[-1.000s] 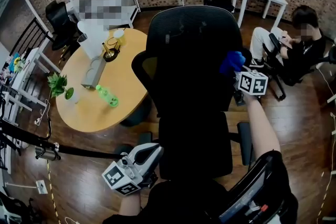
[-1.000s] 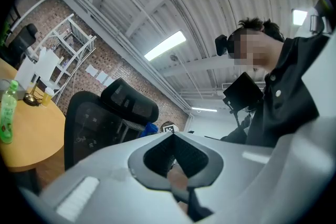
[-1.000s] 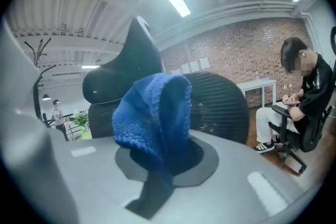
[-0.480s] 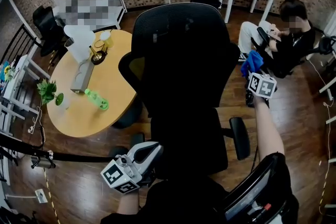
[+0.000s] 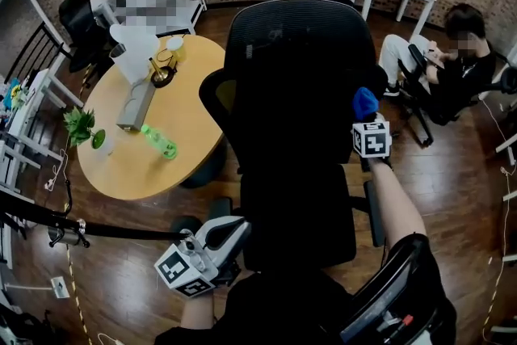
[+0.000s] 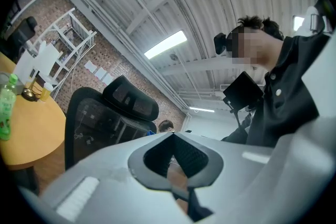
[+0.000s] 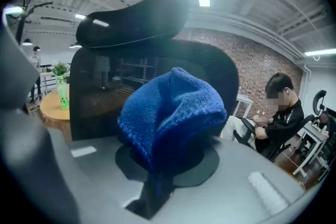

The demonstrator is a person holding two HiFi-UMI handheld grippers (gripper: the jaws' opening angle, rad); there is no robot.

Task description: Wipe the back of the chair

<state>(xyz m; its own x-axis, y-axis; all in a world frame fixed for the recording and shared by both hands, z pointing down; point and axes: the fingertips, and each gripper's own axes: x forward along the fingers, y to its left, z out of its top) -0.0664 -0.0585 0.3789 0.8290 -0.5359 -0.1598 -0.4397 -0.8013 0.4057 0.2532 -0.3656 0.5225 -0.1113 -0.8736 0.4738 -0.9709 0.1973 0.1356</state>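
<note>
Left gripper (image 5: 230, 234): held low, beside the chair seat, jaws together, nothing between them. Right gripper (image 5: 365, 119): jaws clamped on a blue knitted cloth (image 5: 364, 102), which is bunched above the tips. Cloth sits at the right edge of the black mesh chair back (image 5: 291, 77); contact not discernible. Beyond, left: round wooden table (image 5: 133, 174) bearing a green bottle (image 5: 160, 144). Far right: seated person (image 5: 456, 73).

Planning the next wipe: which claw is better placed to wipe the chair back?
Right. The right claw is shut on the blue cloth, close beside the chair back; the left claw is shut, empty and held farther from it.
</note>
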